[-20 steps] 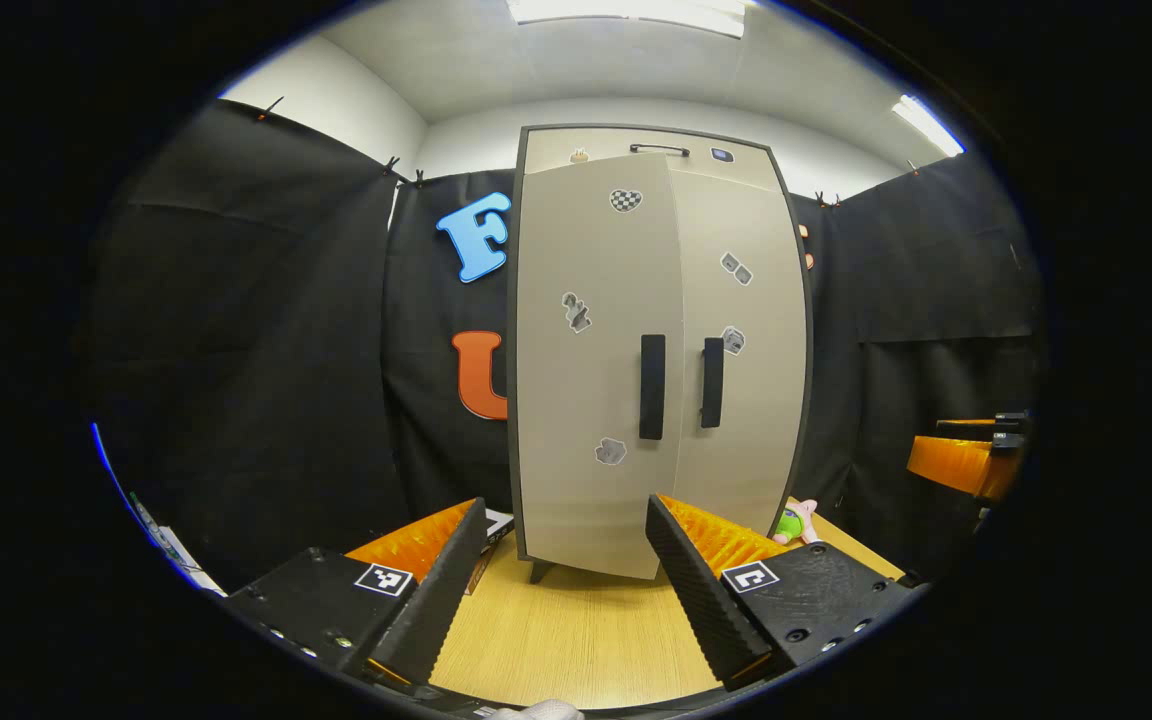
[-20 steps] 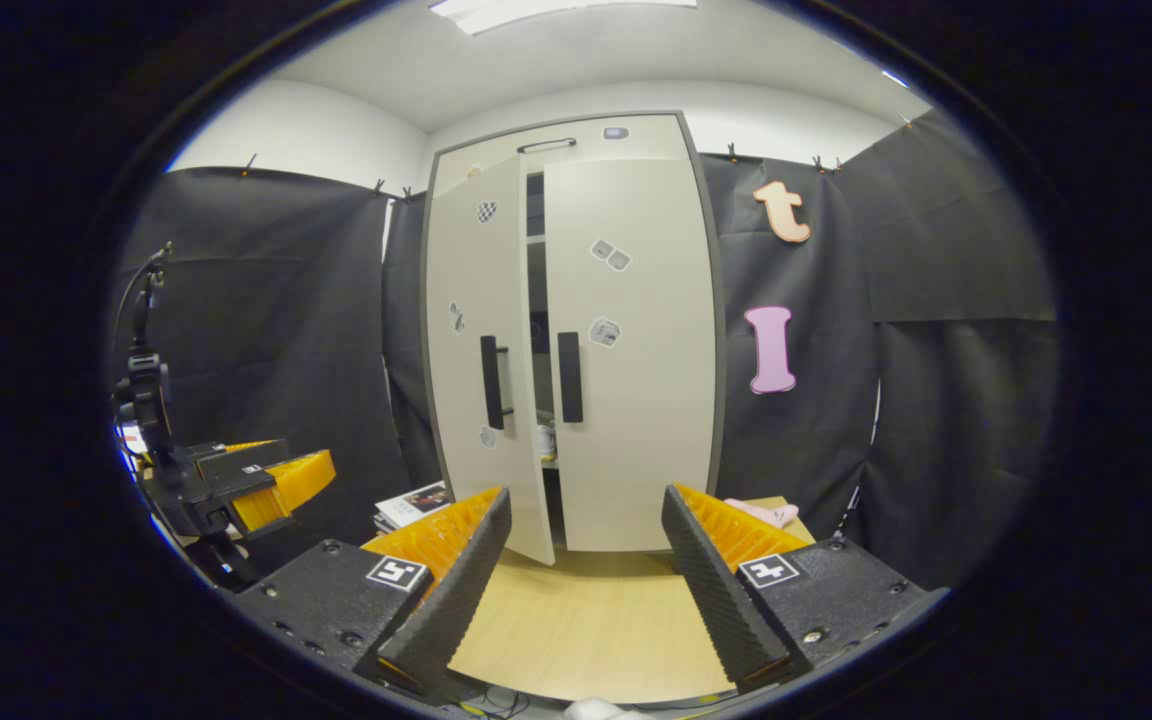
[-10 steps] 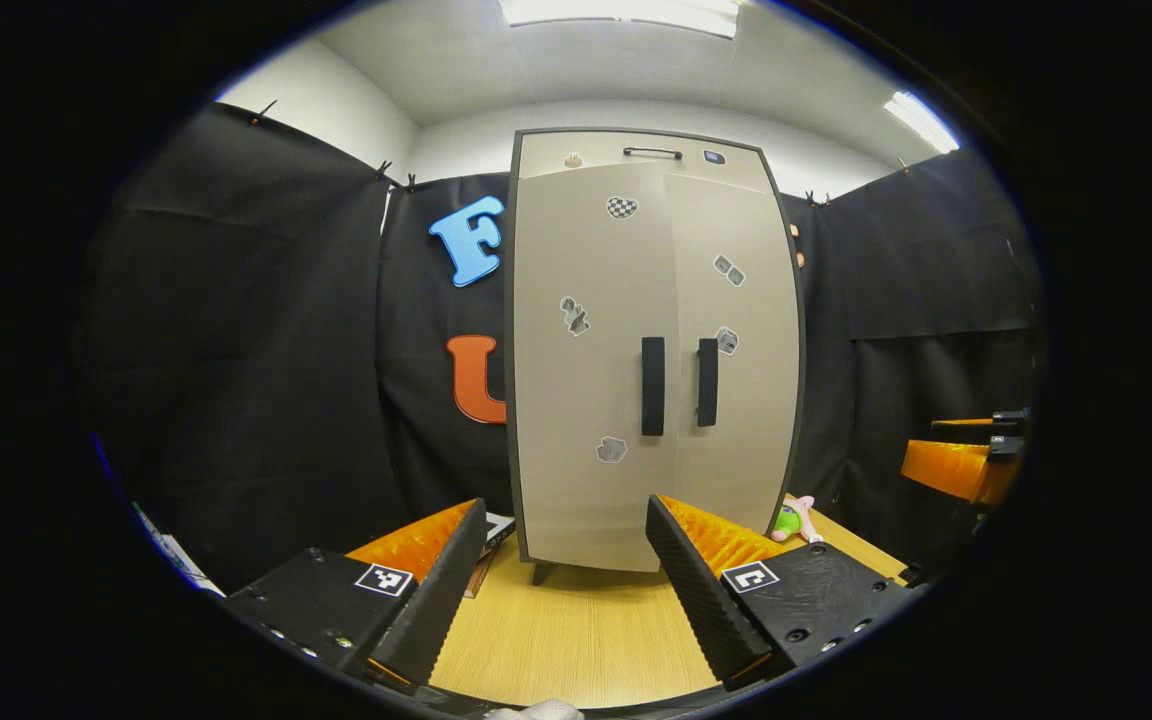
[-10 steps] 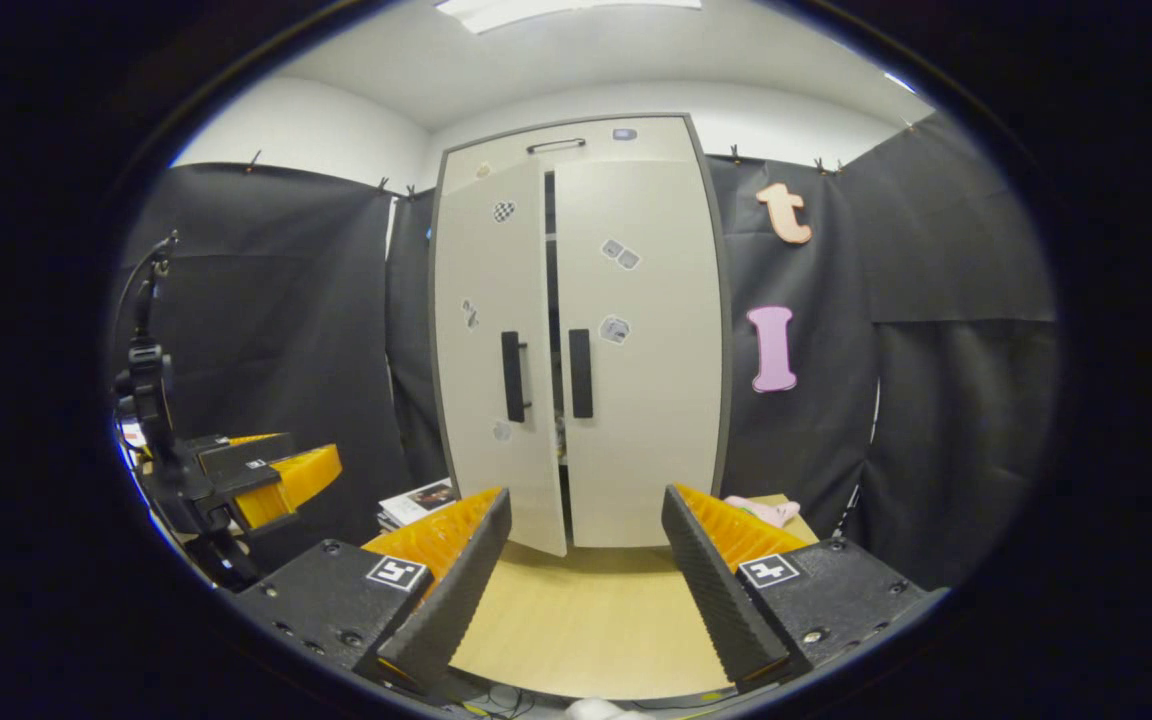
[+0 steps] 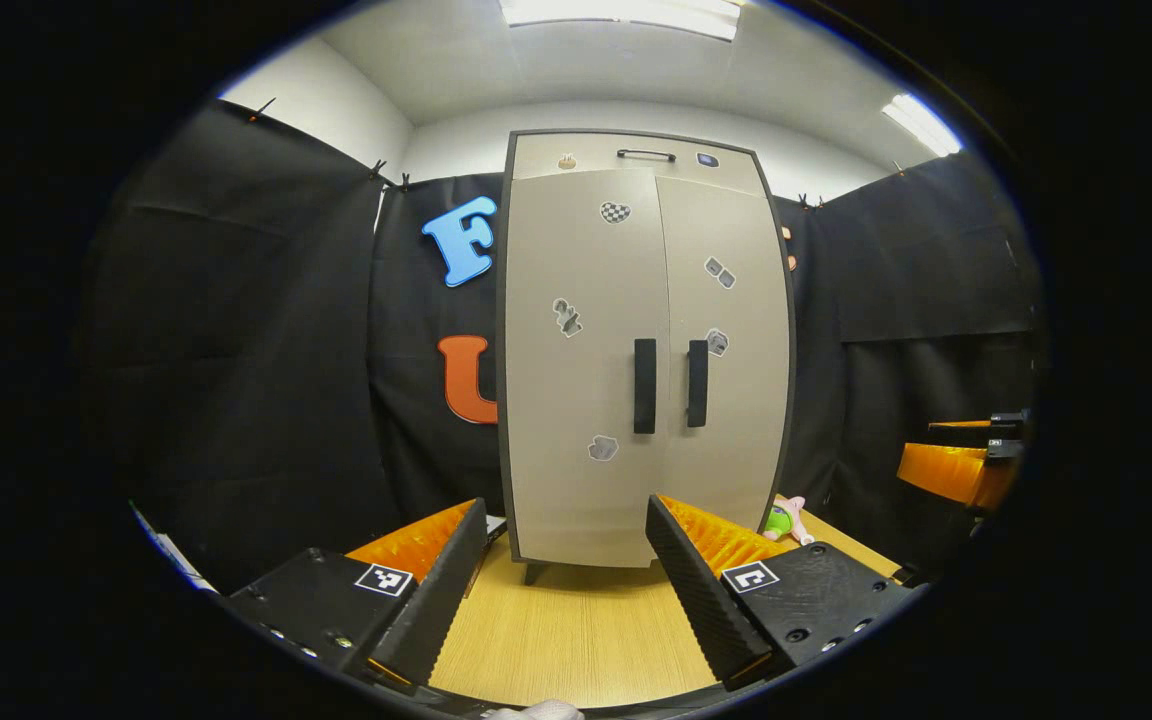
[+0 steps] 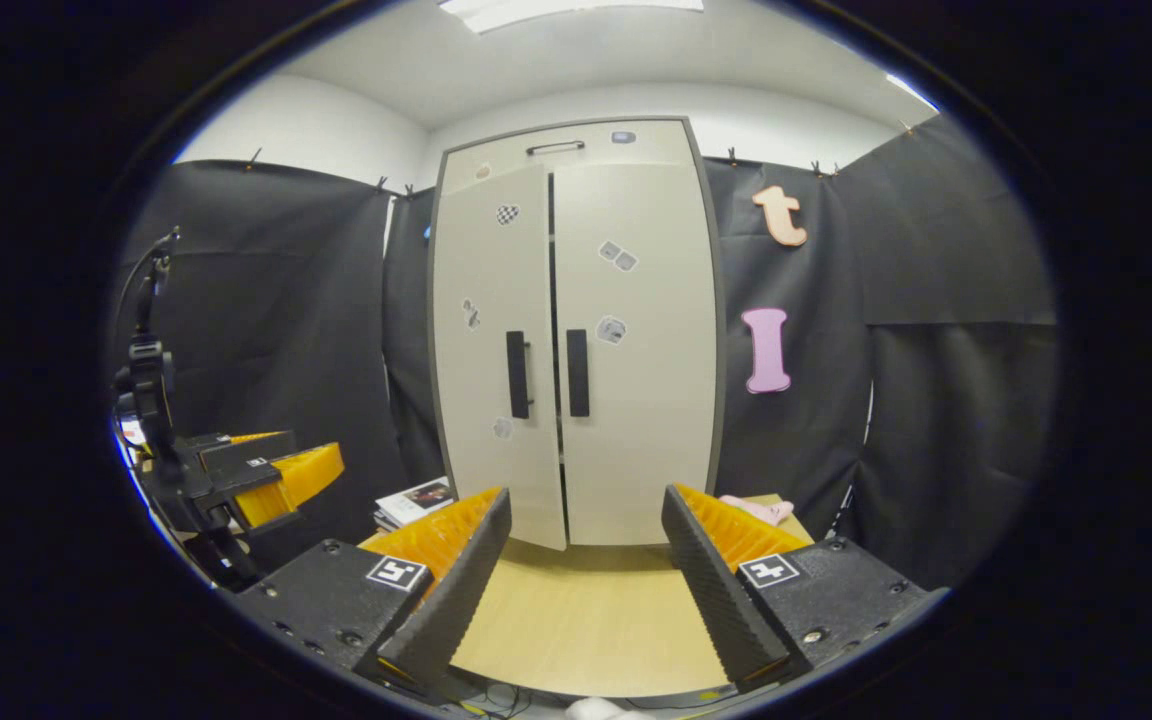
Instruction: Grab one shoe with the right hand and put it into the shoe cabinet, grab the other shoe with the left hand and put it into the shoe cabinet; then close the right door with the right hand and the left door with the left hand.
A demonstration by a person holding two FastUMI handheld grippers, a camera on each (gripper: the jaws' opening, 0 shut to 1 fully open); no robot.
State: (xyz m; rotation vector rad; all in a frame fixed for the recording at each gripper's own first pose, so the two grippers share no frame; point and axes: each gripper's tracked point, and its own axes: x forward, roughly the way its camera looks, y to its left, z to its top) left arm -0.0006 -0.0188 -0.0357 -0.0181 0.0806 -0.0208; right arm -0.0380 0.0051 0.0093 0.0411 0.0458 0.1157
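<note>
Left gripper (image 5: 556,570): fingers spread, nothing held, above table (image 5: 576,640). Right gripper (image 6: 586,565): same, spread, empty. Shoe cabinet (image 5: 641,350) upright at table rear; right door (image 6: 631,350) flush, left door (image 6: 496,350) a crack ajar. Shoes not visible w/ doors nearly closed.
</note>
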